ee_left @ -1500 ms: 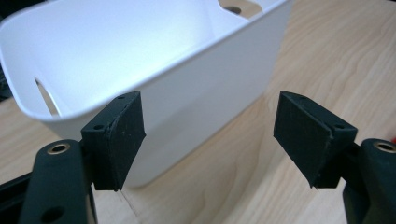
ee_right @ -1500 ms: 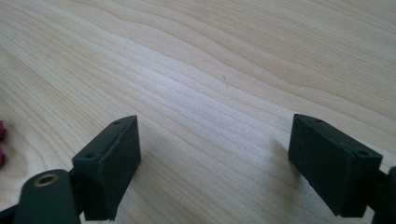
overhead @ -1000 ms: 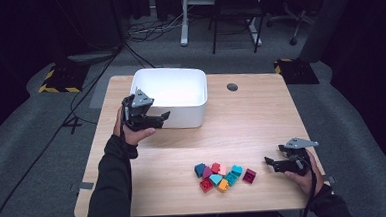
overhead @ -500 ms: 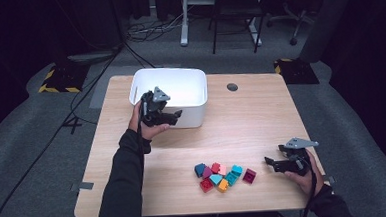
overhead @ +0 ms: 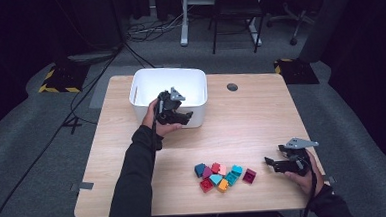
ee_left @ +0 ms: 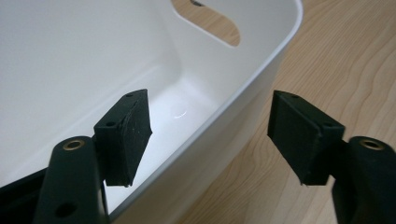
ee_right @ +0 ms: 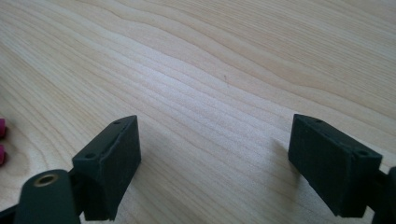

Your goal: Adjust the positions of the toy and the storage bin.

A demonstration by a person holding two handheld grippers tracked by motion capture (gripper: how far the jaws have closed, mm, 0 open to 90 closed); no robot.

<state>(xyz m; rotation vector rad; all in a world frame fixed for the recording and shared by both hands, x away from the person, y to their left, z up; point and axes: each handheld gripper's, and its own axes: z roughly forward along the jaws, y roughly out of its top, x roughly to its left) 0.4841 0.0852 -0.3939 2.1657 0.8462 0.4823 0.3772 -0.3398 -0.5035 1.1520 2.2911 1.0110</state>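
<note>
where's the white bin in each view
High view: the white bin stands at the table's far left-centre, with the left gripper at its near rim.
Left gripper view: the bin fills the upper left, its rim passing between the open jaws.
Right gripper view: not in it.
Shared landmark: the wooden table.

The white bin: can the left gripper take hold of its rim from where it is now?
Probably yes. The left gripper is open, one jaw inside the white bin and one outside, so its rim runs between them with nothing in the way.
</note>
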